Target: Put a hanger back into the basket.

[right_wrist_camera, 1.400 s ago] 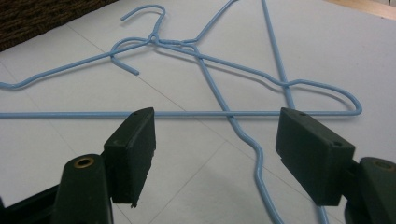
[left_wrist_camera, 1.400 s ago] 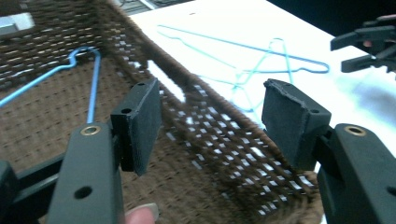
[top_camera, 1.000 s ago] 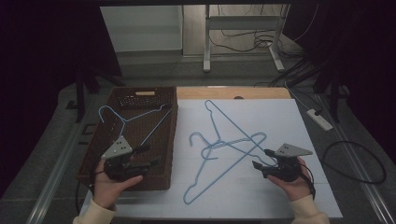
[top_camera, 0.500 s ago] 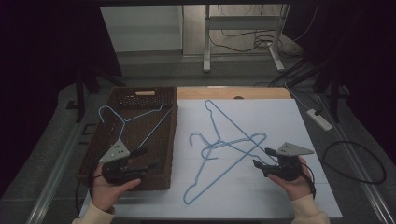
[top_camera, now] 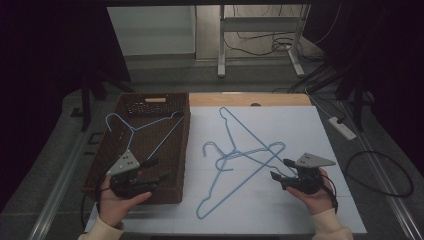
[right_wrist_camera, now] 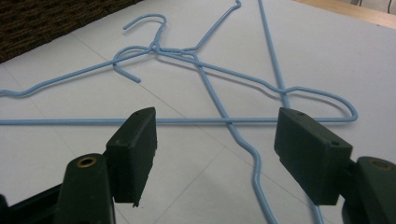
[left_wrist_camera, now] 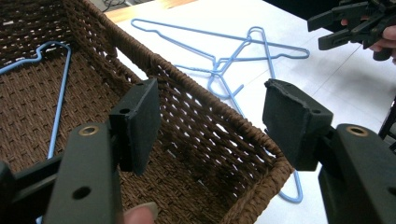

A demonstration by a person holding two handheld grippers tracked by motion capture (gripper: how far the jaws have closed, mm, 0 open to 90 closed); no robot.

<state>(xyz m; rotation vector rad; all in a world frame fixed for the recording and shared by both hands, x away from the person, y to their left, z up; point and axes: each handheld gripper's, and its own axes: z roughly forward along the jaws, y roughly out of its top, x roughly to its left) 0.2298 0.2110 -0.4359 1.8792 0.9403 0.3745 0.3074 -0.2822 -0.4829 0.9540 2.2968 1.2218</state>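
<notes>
A brown wicker basket [top_camera: 186,145] stands at the table's left, with one blue wire hanger [top_camera: 150,125] lying in it. Tangled blue wire hangers [top_camera: 240,155] lie overlapped on the white sheet [top_camera: 300,125]. My left gripper [top_camera: 159,170] is open over the basket's near right corner. In the left gripper view its jaws straddle the basket wall [left_wrist_camera: 201,140], with the basket's hanger [left_wrist_camera: 58,107] at left. My right gripper [top_camera: 280,169] is open just right of the tangle. In the right gripper view it [right_wrist_camera: 219,140] hovers low, with hanger wires [right_wrist_camera: 224,116] crossing between the pads.
A wooden strip [top_camera: 250,99] shows at the table's far edge. On the floor to the right lie a power strip [top_camera: 342,127] and a black cable [top_camera: 390,175]. A metal frame leg [top_camera: 220,45] stands behind the table.
My left gripper has drawn back slightly toward the near edge of the basket. The right gripper and the hangers have not moved.
</notes>
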